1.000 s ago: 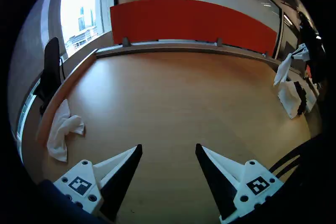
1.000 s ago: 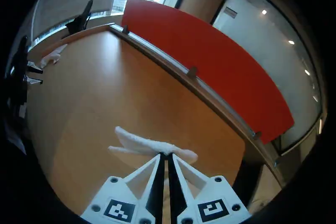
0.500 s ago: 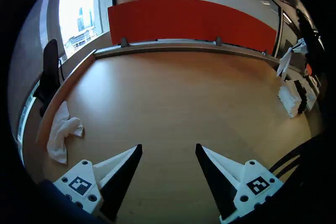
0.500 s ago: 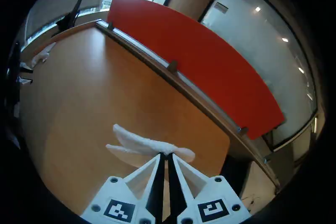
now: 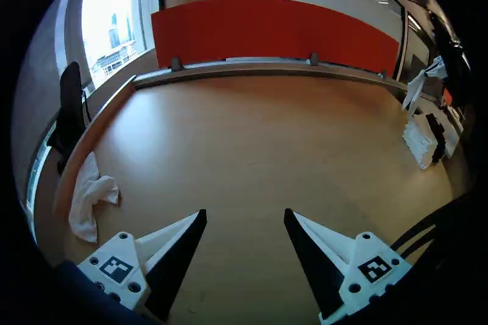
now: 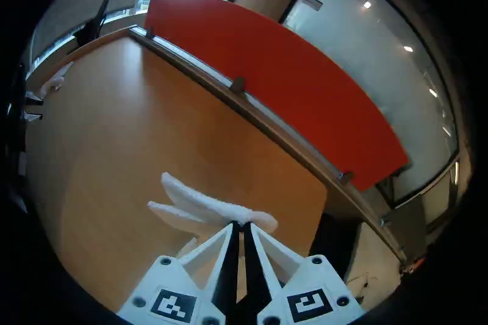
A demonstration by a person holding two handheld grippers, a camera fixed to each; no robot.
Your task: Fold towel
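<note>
Above the bench (image 6: 122, 130), in the right gripper view: right gripper (image 6: 244, 227) with jaws pressed almost together on a bunched white towel (image 6: 207, 206), held up off the wood, spilling left past the tips. In the left gripper view: left gripper (image 5: 244, 215) with jaws wide, gripping nothing; second towel (image 5: 90, 194) crumpled at the bench's left edge, well apart

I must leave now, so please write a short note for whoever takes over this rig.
Left claw: open, empty, above the table.
Right claw: shut on a white towel, held up off the table.
A crumpled towel lies at the table's left edge; a folded stack at its right.
Done: likely the stack. Left: fold the held towel, then the crumpled one.
</note>
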